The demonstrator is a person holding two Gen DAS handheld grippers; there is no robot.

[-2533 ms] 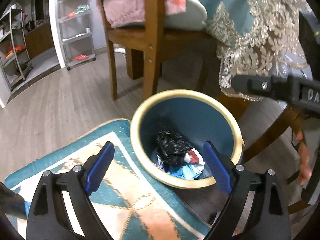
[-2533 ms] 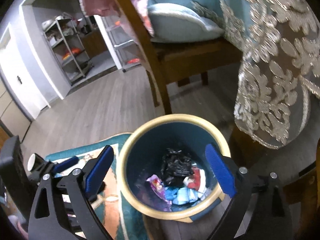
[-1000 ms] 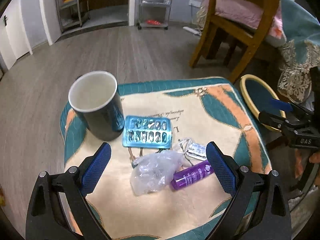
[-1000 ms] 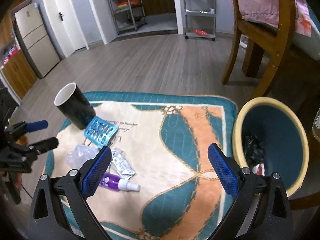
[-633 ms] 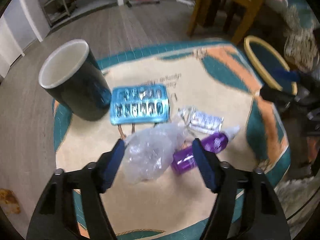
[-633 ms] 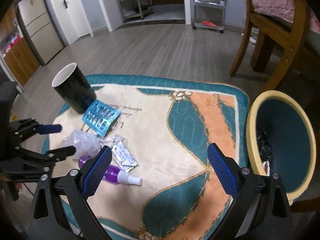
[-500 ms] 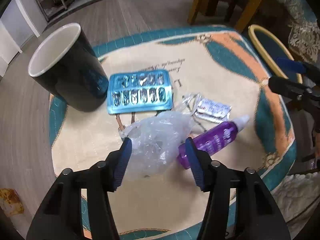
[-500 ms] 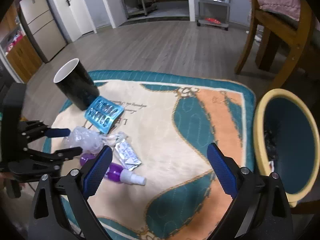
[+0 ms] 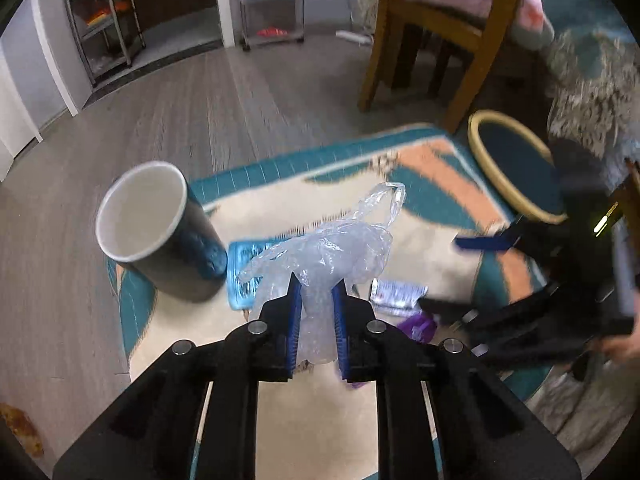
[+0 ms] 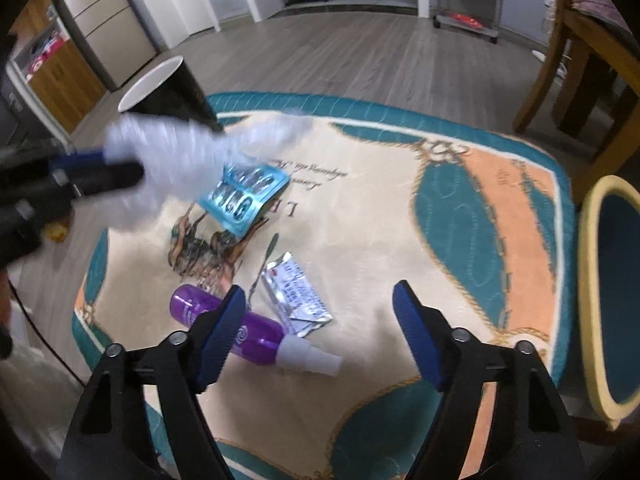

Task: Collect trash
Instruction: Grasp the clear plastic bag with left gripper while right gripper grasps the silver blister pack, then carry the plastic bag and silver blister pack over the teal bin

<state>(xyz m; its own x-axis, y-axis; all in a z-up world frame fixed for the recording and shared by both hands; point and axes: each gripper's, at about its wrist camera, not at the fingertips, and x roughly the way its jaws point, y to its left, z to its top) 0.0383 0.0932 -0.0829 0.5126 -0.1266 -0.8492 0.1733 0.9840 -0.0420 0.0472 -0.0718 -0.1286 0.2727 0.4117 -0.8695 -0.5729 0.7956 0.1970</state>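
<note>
My left gripper (image 9: 317, 292) is shut on a crumpled clear plastic bag (image 9: 336, 248) and holds it above the rug; the bag shows blurred in the right wrist view (image 10: 168, 156). My right gripper (image 10: 320, 300) is open, low over a purple spray bottle (image 10: 240, 332) and a silver sachet (image 10: 298, 296). A blue blister pack (image 10: 244, 192) lies further left. The blue bin with a yellow rim (image 9: 516, 168) stands at the rug's right edge, also seen in the right wrist view (image 10: 612, 292).
A dark paper cup (image 9: 160, 232) stands on the rug's left side. The patterned teal and cream rug (image 10: 400, 216) lies on wood floor. A wooden chair (image 9: 432, 28) and a lace tablecloth (image 9: 592, 92) stand behind the bin. Metal shelves (image 9: 272, 4) line the far wall.
My left gripper closed on the plastic bag and lifted it off the rug. My right gripper came down closer to the purple bottle and the sachet.
</note>
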